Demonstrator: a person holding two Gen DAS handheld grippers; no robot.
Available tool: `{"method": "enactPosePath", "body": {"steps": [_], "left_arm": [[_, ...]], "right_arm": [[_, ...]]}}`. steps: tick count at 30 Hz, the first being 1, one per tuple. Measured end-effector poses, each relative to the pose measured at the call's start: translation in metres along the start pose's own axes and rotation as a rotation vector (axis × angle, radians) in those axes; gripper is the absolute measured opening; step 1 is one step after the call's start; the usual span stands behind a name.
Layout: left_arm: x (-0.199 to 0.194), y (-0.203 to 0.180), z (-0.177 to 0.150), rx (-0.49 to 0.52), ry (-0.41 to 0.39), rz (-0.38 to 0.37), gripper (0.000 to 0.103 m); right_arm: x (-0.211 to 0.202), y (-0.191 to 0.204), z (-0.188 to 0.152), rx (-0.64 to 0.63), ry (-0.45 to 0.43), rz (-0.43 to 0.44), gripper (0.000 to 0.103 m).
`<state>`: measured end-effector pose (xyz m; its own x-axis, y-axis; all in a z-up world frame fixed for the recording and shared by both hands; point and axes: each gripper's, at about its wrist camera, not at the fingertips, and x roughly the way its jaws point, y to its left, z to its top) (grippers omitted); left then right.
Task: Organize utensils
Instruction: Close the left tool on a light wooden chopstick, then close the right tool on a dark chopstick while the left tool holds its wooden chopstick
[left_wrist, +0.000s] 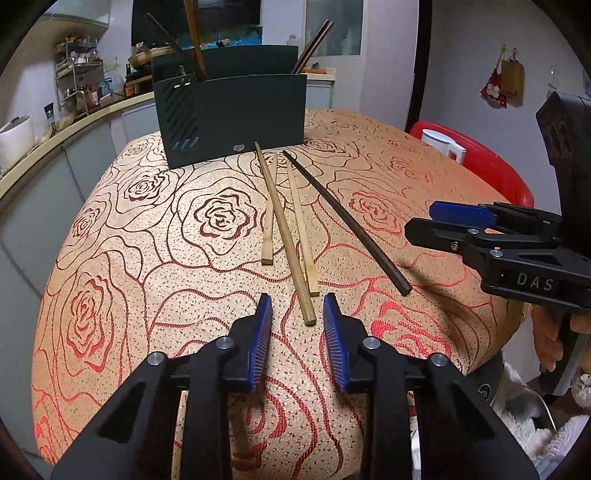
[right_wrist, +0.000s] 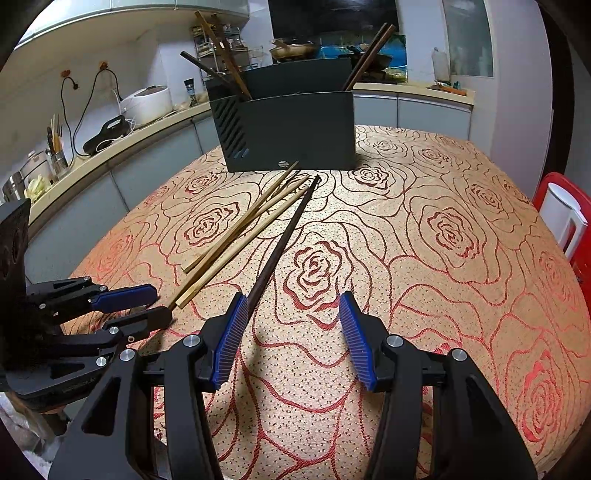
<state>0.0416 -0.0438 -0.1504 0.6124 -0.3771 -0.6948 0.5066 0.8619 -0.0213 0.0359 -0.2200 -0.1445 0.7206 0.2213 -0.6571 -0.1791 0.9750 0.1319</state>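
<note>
A dark green utensil holder stands at the far side of the rose-patterned tablecloth, with several chopsticks upright in it. In front of it lie three light wooden chopsticks and one dark chopstick. My left gripper is open low over the cloth. The near end of one light chopstick lies between its blue pads, which do not touch it. My right gripper is open, and the dark chopstick's near end runs up beside its left pad.
A red chair holding a white jug stands past the table's right edge. A kitchen counter with a rice cooker and jars curves along the left. A person's hand holds the right gripper's handle.
</note>
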Motion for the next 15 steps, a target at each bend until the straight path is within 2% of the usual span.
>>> {"method": "enactPosePath", "body": {"steps": [4, 15], "left_arm": [[0.001, -0.003, 0.0, 0.017, -0.003, 0.0, 0.008], [0.001, 0.0, 0.0, 0.006, 0.0, -0.001, 0.006]], "right_arm": [[0.001, 0.002, -0.001, -0.007, 0.004, 0.007, 0.05], [0.012, 0.026, -0.013, -0.073, 0.039, 0.043, 0.05]]}}
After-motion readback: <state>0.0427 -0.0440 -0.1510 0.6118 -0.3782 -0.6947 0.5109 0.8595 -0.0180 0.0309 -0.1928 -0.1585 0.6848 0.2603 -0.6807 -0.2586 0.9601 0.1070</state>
